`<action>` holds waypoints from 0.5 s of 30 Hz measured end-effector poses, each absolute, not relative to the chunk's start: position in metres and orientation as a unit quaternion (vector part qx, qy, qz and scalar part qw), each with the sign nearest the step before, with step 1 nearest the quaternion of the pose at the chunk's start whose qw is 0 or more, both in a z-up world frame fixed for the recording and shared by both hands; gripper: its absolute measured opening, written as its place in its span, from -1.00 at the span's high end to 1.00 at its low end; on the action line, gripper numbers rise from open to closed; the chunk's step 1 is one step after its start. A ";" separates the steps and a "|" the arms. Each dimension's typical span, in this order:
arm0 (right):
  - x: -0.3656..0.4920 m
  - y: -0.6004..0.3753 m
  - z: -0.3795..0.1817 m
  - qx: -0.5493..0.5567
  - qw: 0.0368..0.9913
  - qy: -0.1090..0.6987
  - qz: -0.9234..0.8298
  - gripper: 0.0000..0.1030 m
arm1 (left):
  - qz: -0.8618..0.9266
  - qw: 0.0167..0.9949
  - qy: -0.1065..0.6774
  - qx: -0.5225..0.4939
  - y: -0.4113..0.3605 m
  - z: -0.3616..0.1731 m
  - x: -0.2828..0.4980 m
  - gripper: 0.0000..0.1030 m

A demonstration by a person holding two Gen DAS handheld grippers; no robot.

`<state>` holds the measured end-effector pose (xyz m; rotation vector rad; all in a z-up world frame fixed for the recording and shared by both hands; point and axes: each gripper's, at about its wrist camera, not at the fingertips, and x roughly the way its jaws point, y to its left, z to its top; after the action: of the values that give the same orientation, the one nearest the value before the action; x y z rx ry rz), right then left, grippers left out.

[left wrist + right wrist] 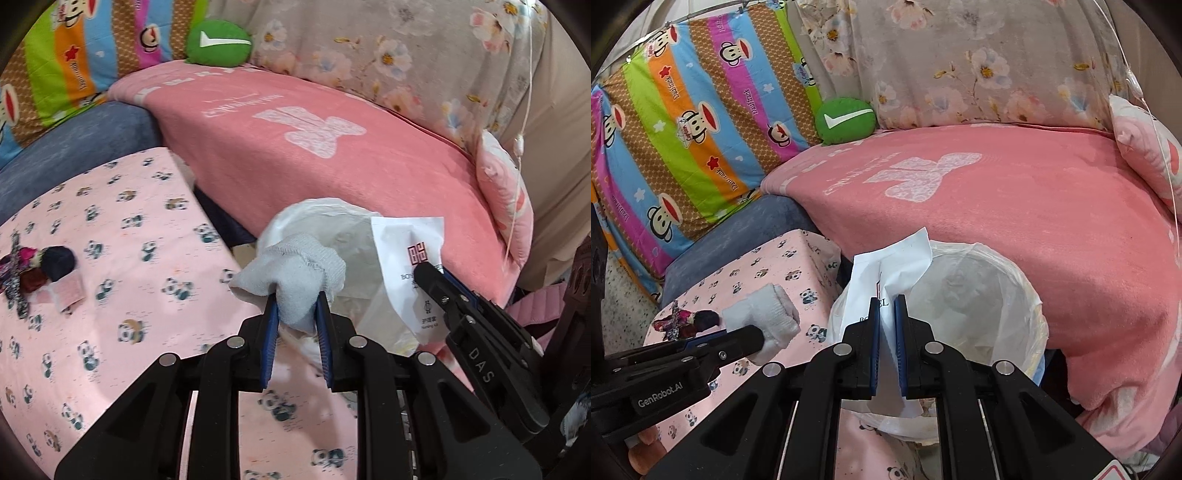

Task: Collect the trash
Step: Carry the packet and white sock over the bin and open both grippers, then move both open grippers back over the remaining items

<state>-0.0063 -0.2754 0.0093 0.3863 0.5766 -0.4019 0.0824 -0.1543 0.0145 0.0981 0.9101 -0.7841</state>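
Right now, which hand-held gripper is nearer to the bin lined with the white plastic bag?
Right. The right hand-held gripper holds the white paper packet over the lined bin's near rim; the left hand-held gripper, holding a grey sock, is beside the bin, over the panda-print cloth.

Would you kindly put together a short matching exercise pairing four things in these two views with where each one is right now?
Things:
1. grey sock
2. white paper packet
3. green round cushion
4. dark fabric scraps

Places:
A. lying on the panda-print cloth
B. clamped in the right gripper, near the lined bin
C. clamped in the left gripper
D. at the back edge of the pink blanket

Pairs: 1-C, 2-B, 3-D, 4-A
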 end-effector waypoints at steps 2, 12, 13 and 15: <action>-0.009 -0.283 0.008 0.191 0.919 0.281 -0.201 0.84 | -0.379 0.819 0.428 0.050 -0.165 0.014 0.079 0.62; -0.013 -0.306 0.001 0.194 0.914 0.281 -0.221 0.72 | -0.385 0.822 0.415 0.061 -0.195 0.014 0.073 0.00; -0.013 -0.307 0.001 0.193 0.913 0.279 -0.225 0.71 | -0.381 0.826 0.412 0.060 -0.194 0.015 0.073 -0.02; -0.012 -0.309 0.000 0.196 0.913 0.280 -0.223 0.67 | -0.376 0.828 0.412 0.061 -0.193 0.015 0.077 -0.04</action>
<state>-0.0118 -0.3092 0.0002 0.4041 0.5771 -0.4597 0.0766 -0.1930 0.0148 0.1300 0.8757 -0.7978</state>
